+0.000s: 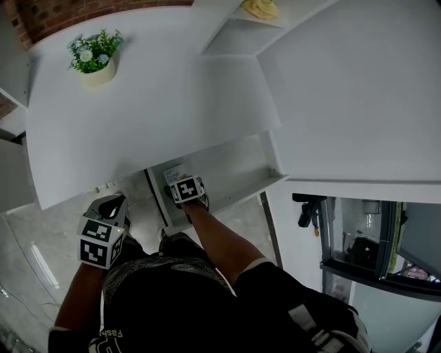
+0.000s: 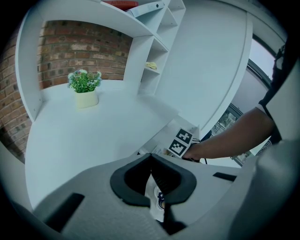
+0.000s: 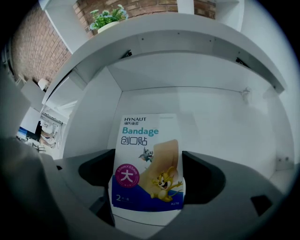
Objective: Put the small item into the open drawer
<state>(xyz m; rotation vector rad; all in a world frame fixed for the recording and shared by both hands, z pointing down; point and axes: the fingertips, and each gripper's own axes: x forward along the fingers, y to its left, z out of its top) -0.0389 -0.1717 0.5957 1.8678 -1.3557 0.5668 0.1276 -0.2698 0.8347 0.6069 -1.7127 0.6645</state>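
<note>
- White desk top (image 1: 158, 117) is seen from steeply above, with a brick wall (image 1: 48, 17) behind it and pale grey floor (image 1: 27, 234) below.
- A small potted plant (image 1: 95, 55) with pale flowers is set upright near the far left corner of the desk top.
- A yellow object (image 1: 262, 8) is seen on a white shelf (image 1: 234, 34) at the back, well apart from the plant.
- An open drawer (image 1: 234, 169) is pulled out from under the front edge of the desk top, and its white inside is bare.
- The right gripper (image 1: 182, 185) is held at the near left part of the drawer, with a bare forearm (image 1: 220, 238) stretched out behind it.
- A bandage packet (image 3: 146, 161) is clamped between the right gripper's jaws, one pad pressed to each side edge.
- The packet is held upright with its printed face turned to the camera; a cartoon cat and mouse and the word "Bandage" can be read on it.
- The packet is held at the drawer's mouth, with the drawer's white walls behind it and the desk top above it.
- Whether the packet touches the drawer's bottom cannot be told.
- The left gripper (image 1: 109, 205) is held lower and to the left, outside the drawer and below the desk edge.
- Its jaws are pressed together on a thin white packet (image 2: 157, 201) with dark blue print, seen edge-on.
</note>
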